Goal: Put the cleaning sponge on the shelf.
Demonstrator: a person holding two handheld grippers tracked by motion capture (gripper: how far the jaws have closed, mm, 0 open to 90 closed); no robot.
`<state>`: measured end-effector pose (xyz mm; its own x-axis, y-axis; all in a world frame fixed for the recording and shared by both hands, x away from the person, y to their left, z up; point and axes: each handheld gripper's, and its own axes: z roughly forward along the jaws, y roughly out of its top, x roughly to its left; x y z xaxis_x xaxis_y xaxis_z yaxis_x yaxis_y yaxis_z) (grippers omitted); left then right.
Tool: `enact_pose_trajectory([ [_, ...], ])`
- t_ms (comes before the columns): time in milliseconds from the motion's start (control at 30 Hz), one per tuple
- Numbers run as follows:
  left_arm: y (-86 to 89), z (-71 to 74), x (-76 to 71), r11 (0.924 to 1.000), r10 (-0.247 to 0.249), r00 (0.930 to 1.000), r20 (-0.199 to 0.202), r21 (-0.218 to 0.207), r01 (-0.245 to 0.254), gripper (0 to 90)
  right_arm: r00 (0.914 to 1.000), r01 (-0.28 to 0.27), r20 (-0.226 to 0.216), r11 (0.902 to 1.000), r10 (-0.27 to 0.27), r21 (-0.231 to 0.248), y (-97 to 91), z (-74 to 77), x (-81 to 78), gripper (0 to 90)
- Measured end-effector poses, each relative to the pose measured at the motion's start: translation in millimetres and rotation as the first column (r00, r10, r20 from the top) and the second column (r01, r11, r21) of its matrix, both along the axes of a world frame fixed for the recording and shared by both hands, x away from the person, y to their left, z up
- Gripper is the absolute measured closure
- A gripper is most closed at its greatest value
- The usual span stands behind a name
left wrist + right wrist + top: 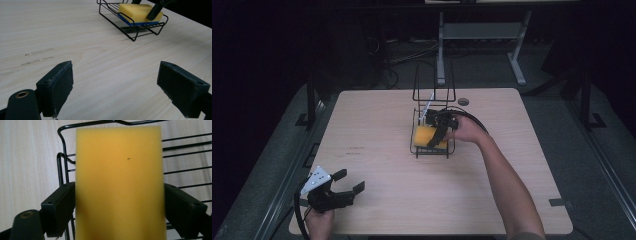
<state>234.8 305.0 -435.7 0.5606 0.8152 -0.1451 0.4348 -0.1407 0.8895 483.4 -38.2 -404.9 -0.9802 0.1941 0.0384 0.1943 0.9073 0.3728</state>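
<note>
The yellow sponge (120, 185) with its blue underside lies in the low front tray of a black wire rack (432, 127), which serves as the landmark here. In the right gripper view the sponge sits lengthwise between the two black jaws, each pad meeting one of its long edges, so the right tongs (439, 132) are clamped on the sponge inside the rack. From the high view, the right hand (467, 131) reaches in from the rack's right side, its forearm running back toward the near edge of the counter (377, 115). The rack has a taller wire frame rising at its far end, and a pale stick-like item stands tilted in it; what it is cannot be told. The rack stands a little past the middle of the counter. Well apart from the rack, toward the near left corner, the left tongs (347, 186) rest spread wide with bare wood between the jaws, pointing roughly toward the rack.
</note>
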Motion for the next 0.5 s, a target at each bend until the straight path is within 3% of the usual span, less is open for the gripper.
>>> enact_pose_trajectory([
  [500,0.7,0.1,-0.3,1.0,0.0,1.0,-0.002,0.002,0.0,12.8,0.9993,0.0,0.037,0.9998,-0.001,0.017,-3.3,14.5,-7.3,15.8],
])
